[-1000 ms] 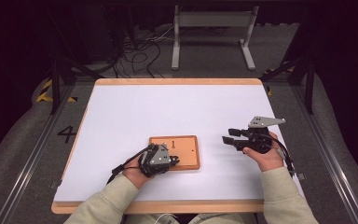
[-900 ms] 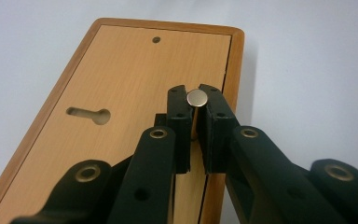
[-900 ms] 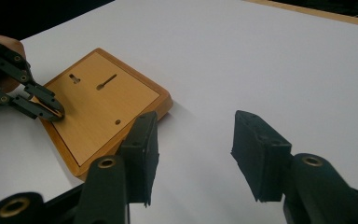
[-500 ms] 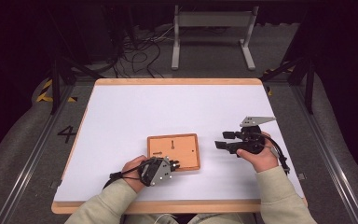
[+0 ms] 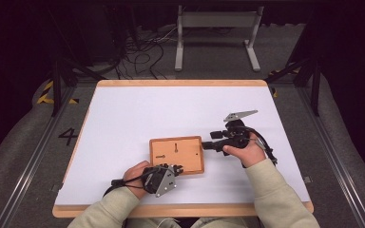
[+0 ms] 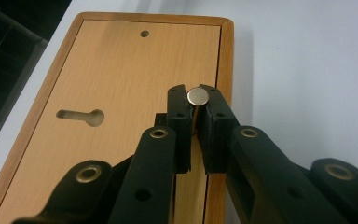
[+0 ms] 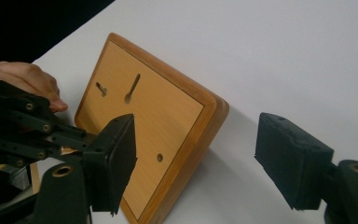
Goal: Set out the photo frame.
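Item: flat rectangular wooden board (image 5: 177, 155) with keyhole slots, lying on white surface (image 5: 138, 114); left tool (image 5: 177, 169) clamped on its 6 o'clock edge beside a small round metal stud (image 6: 198, 96), right tool (image 5: 208, 145), jaws just widening and empty, approaching from 3 o'clock; two-sided grip judged half done.

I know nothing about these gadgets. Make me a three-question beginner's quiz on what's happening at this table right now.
1. True or false: the left gripper is shut on a small metal pin.
2. What is the wooden board lying on? A) a white table B) a blue tray C) the floor
3. Fill in: the right gripper has its jaws ____, set around the board's corner.

Key: 1 true; 2 A; 3 open, having just been opening.
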{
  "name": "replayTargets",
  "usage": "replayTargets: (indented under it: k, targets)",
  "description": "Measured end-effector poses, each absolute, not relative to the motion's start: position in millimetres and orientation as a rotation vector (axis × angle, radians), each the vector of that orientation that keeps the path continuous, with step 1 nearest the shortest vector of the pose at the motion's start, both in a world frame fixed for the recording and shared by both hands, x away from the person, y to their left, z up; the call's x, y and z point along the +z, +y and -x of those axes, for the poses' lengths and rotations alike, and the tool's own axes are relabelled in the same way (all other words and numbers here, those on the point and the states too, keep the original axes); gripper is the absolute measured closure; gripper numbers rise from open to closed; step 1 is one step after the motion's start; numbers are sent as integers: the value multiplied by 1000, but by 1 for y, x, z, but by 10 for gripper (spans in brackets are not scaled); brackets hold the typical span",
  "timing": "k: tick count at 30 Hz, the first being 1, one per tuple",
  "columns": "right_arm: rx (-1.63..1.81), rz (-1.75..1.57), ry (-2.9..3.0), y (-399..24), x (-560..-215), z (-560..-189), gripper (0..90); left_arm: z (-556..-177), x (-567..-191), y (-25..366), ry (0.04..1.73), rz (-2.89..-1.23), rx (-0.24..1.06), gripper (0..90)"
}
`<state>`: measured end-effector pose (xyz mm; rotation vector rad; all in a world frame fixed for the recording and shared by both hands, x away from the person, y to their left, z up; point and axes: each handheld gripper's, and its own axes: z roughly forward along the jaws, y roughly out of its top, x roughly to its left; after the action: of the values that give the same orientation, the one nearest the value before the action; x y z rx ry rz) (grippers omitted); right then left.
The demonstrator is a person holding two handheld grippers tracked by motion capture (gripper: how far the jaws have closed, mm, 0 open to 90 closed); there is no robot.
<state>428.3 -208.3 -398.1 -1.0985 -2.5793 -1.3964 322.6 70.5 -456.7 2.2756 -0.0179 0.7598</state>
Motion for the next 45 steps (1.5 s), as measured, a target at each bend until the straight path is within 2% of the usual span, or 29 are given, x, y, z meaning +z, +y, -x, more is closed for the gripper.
replayTargets:
  k: [13, 19, 26, 27, 29, 31, 32, 33, 34, 37, 40, 45]
  targets:
    - [-1228, 1045, -2557, -168, -424, -453, 264, -323, -457, 71, 0, -2271, 749, 839]
    - [-1174, 1029, -2490, -158, -437, -456, 292, -323, -457, 71, 0, -2272, 751, 839]
    - [-1182, 1002, -2464, -163, -435, -456, 342, -325, -454, 72, -10, -2283, 705, 824]
    - [-1183, 999, -2464, -163, -435, -456, 345, -327, -453, 74, -12, -2282, 658, 798]
    - [-1185, 993, -2469, -163, -434, -456, 349, -331, -448, 77, 8, -2285, 561, 685]
    - [-1193, 983, -2476, -164, -434, -455, 356, -332, -445, 80, 26, -2284, 531, 616]
    - [-1191, 977, -2481, -164, -433, -455, 361, -336, -437, 87, 64, -2254, 465, 597]
    - [-1192, 971, -2487, -164, -431, -454, 365, -336, -437, 87, 64, -2254, 465, 587]
    - [-1192, 960, -2495, -164, -430, -453, 371, -338, -428, 97, 123, -2205, 398, 570]
    - [-1198, 940, -2521, -165, -427, -450, 380, -345, -413, 113, 182, -2109, 317, 565]
    - [-1208, 918, -2553, -165, -423, -446, 389, -351, -402, 127, 247, -2032, 275, 527]
    - [-1225, 867, -2613, -165, -417, -438, 405, -356, -397, 143, 315, -1989, 284, 481]
